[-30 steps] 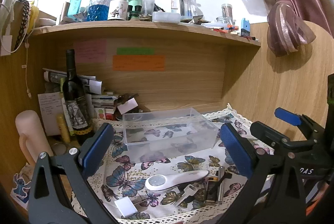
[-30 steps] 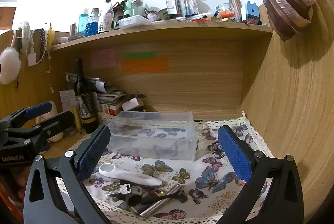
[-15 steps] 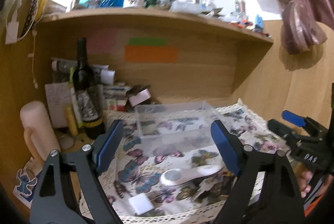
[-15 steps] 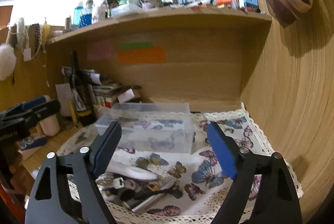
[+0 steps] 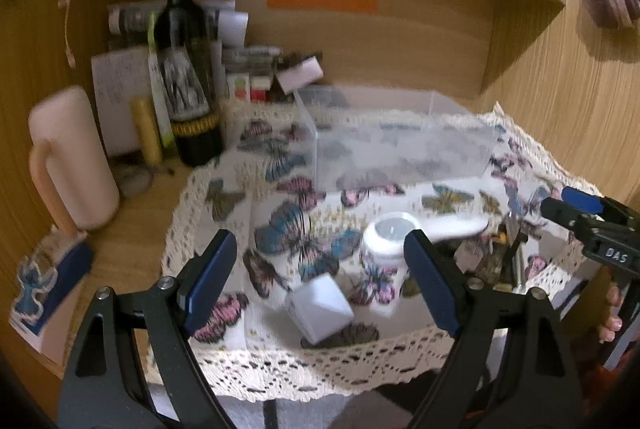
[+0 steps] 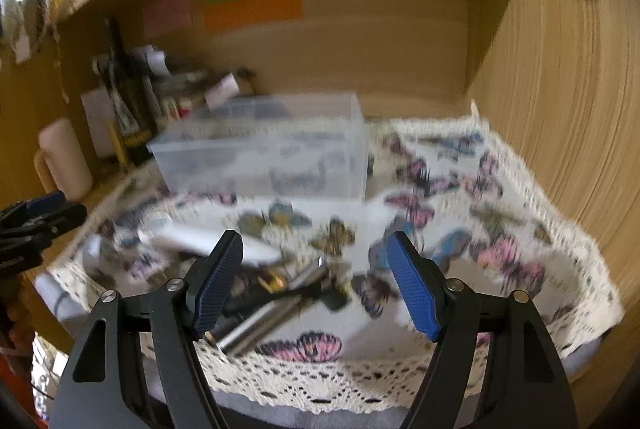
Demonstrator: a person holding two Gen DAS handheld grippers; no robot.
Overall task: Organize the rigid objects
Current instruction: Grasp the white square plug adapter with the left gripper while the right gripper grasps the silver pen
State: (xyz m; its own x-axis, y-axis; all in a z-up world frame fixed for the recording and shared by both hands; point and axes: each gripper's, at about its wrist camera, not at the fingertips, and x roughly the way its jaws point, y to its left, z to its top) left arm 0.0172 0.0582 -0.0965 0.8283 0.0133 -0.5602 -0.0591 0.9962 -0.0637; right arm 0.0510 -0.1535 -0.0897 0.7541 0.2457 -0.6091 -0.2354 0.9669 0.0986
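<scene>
A clear plastic box (image 5: pixel 400 145) stands at the back of the butterfly cloth (image 5: pixel 288 229); it also shows in the right wrist view (image 6: pixel 264 153). A white cube (image 5: pixel 320 309) lies near the cloth's front edge, between the fingers of my open, empty left gripper (image 5: pixel 320 281). A white magnifier (image 5: pixel 416 233) lies just beyond it. A pile of dark metal items (image 6: pixel 280 293) with a silver tube (image 6: pixel 264 321) lies in front of my open, empty right gripper (image 6: pixel 316 277). Both views are blurred.
A dark wine bottle (image 5: pixel 188 69), a pale pink mug (image 5: pixel 72 165), papers and small boxes crowd the back left. Wooden walls close the back and right. The cloth's lace edge (image 6: pixel 320 377) hangs over the table front. My right gripper (image 5: pixel 592 229) shows at the left view's right side.
Both grippers have dropped and tilted down toward the cloth. Both jaws have narrowed somewhat. The white cube now sits between the left fingers, and the metal pile lies close before the right ones.
</scene>
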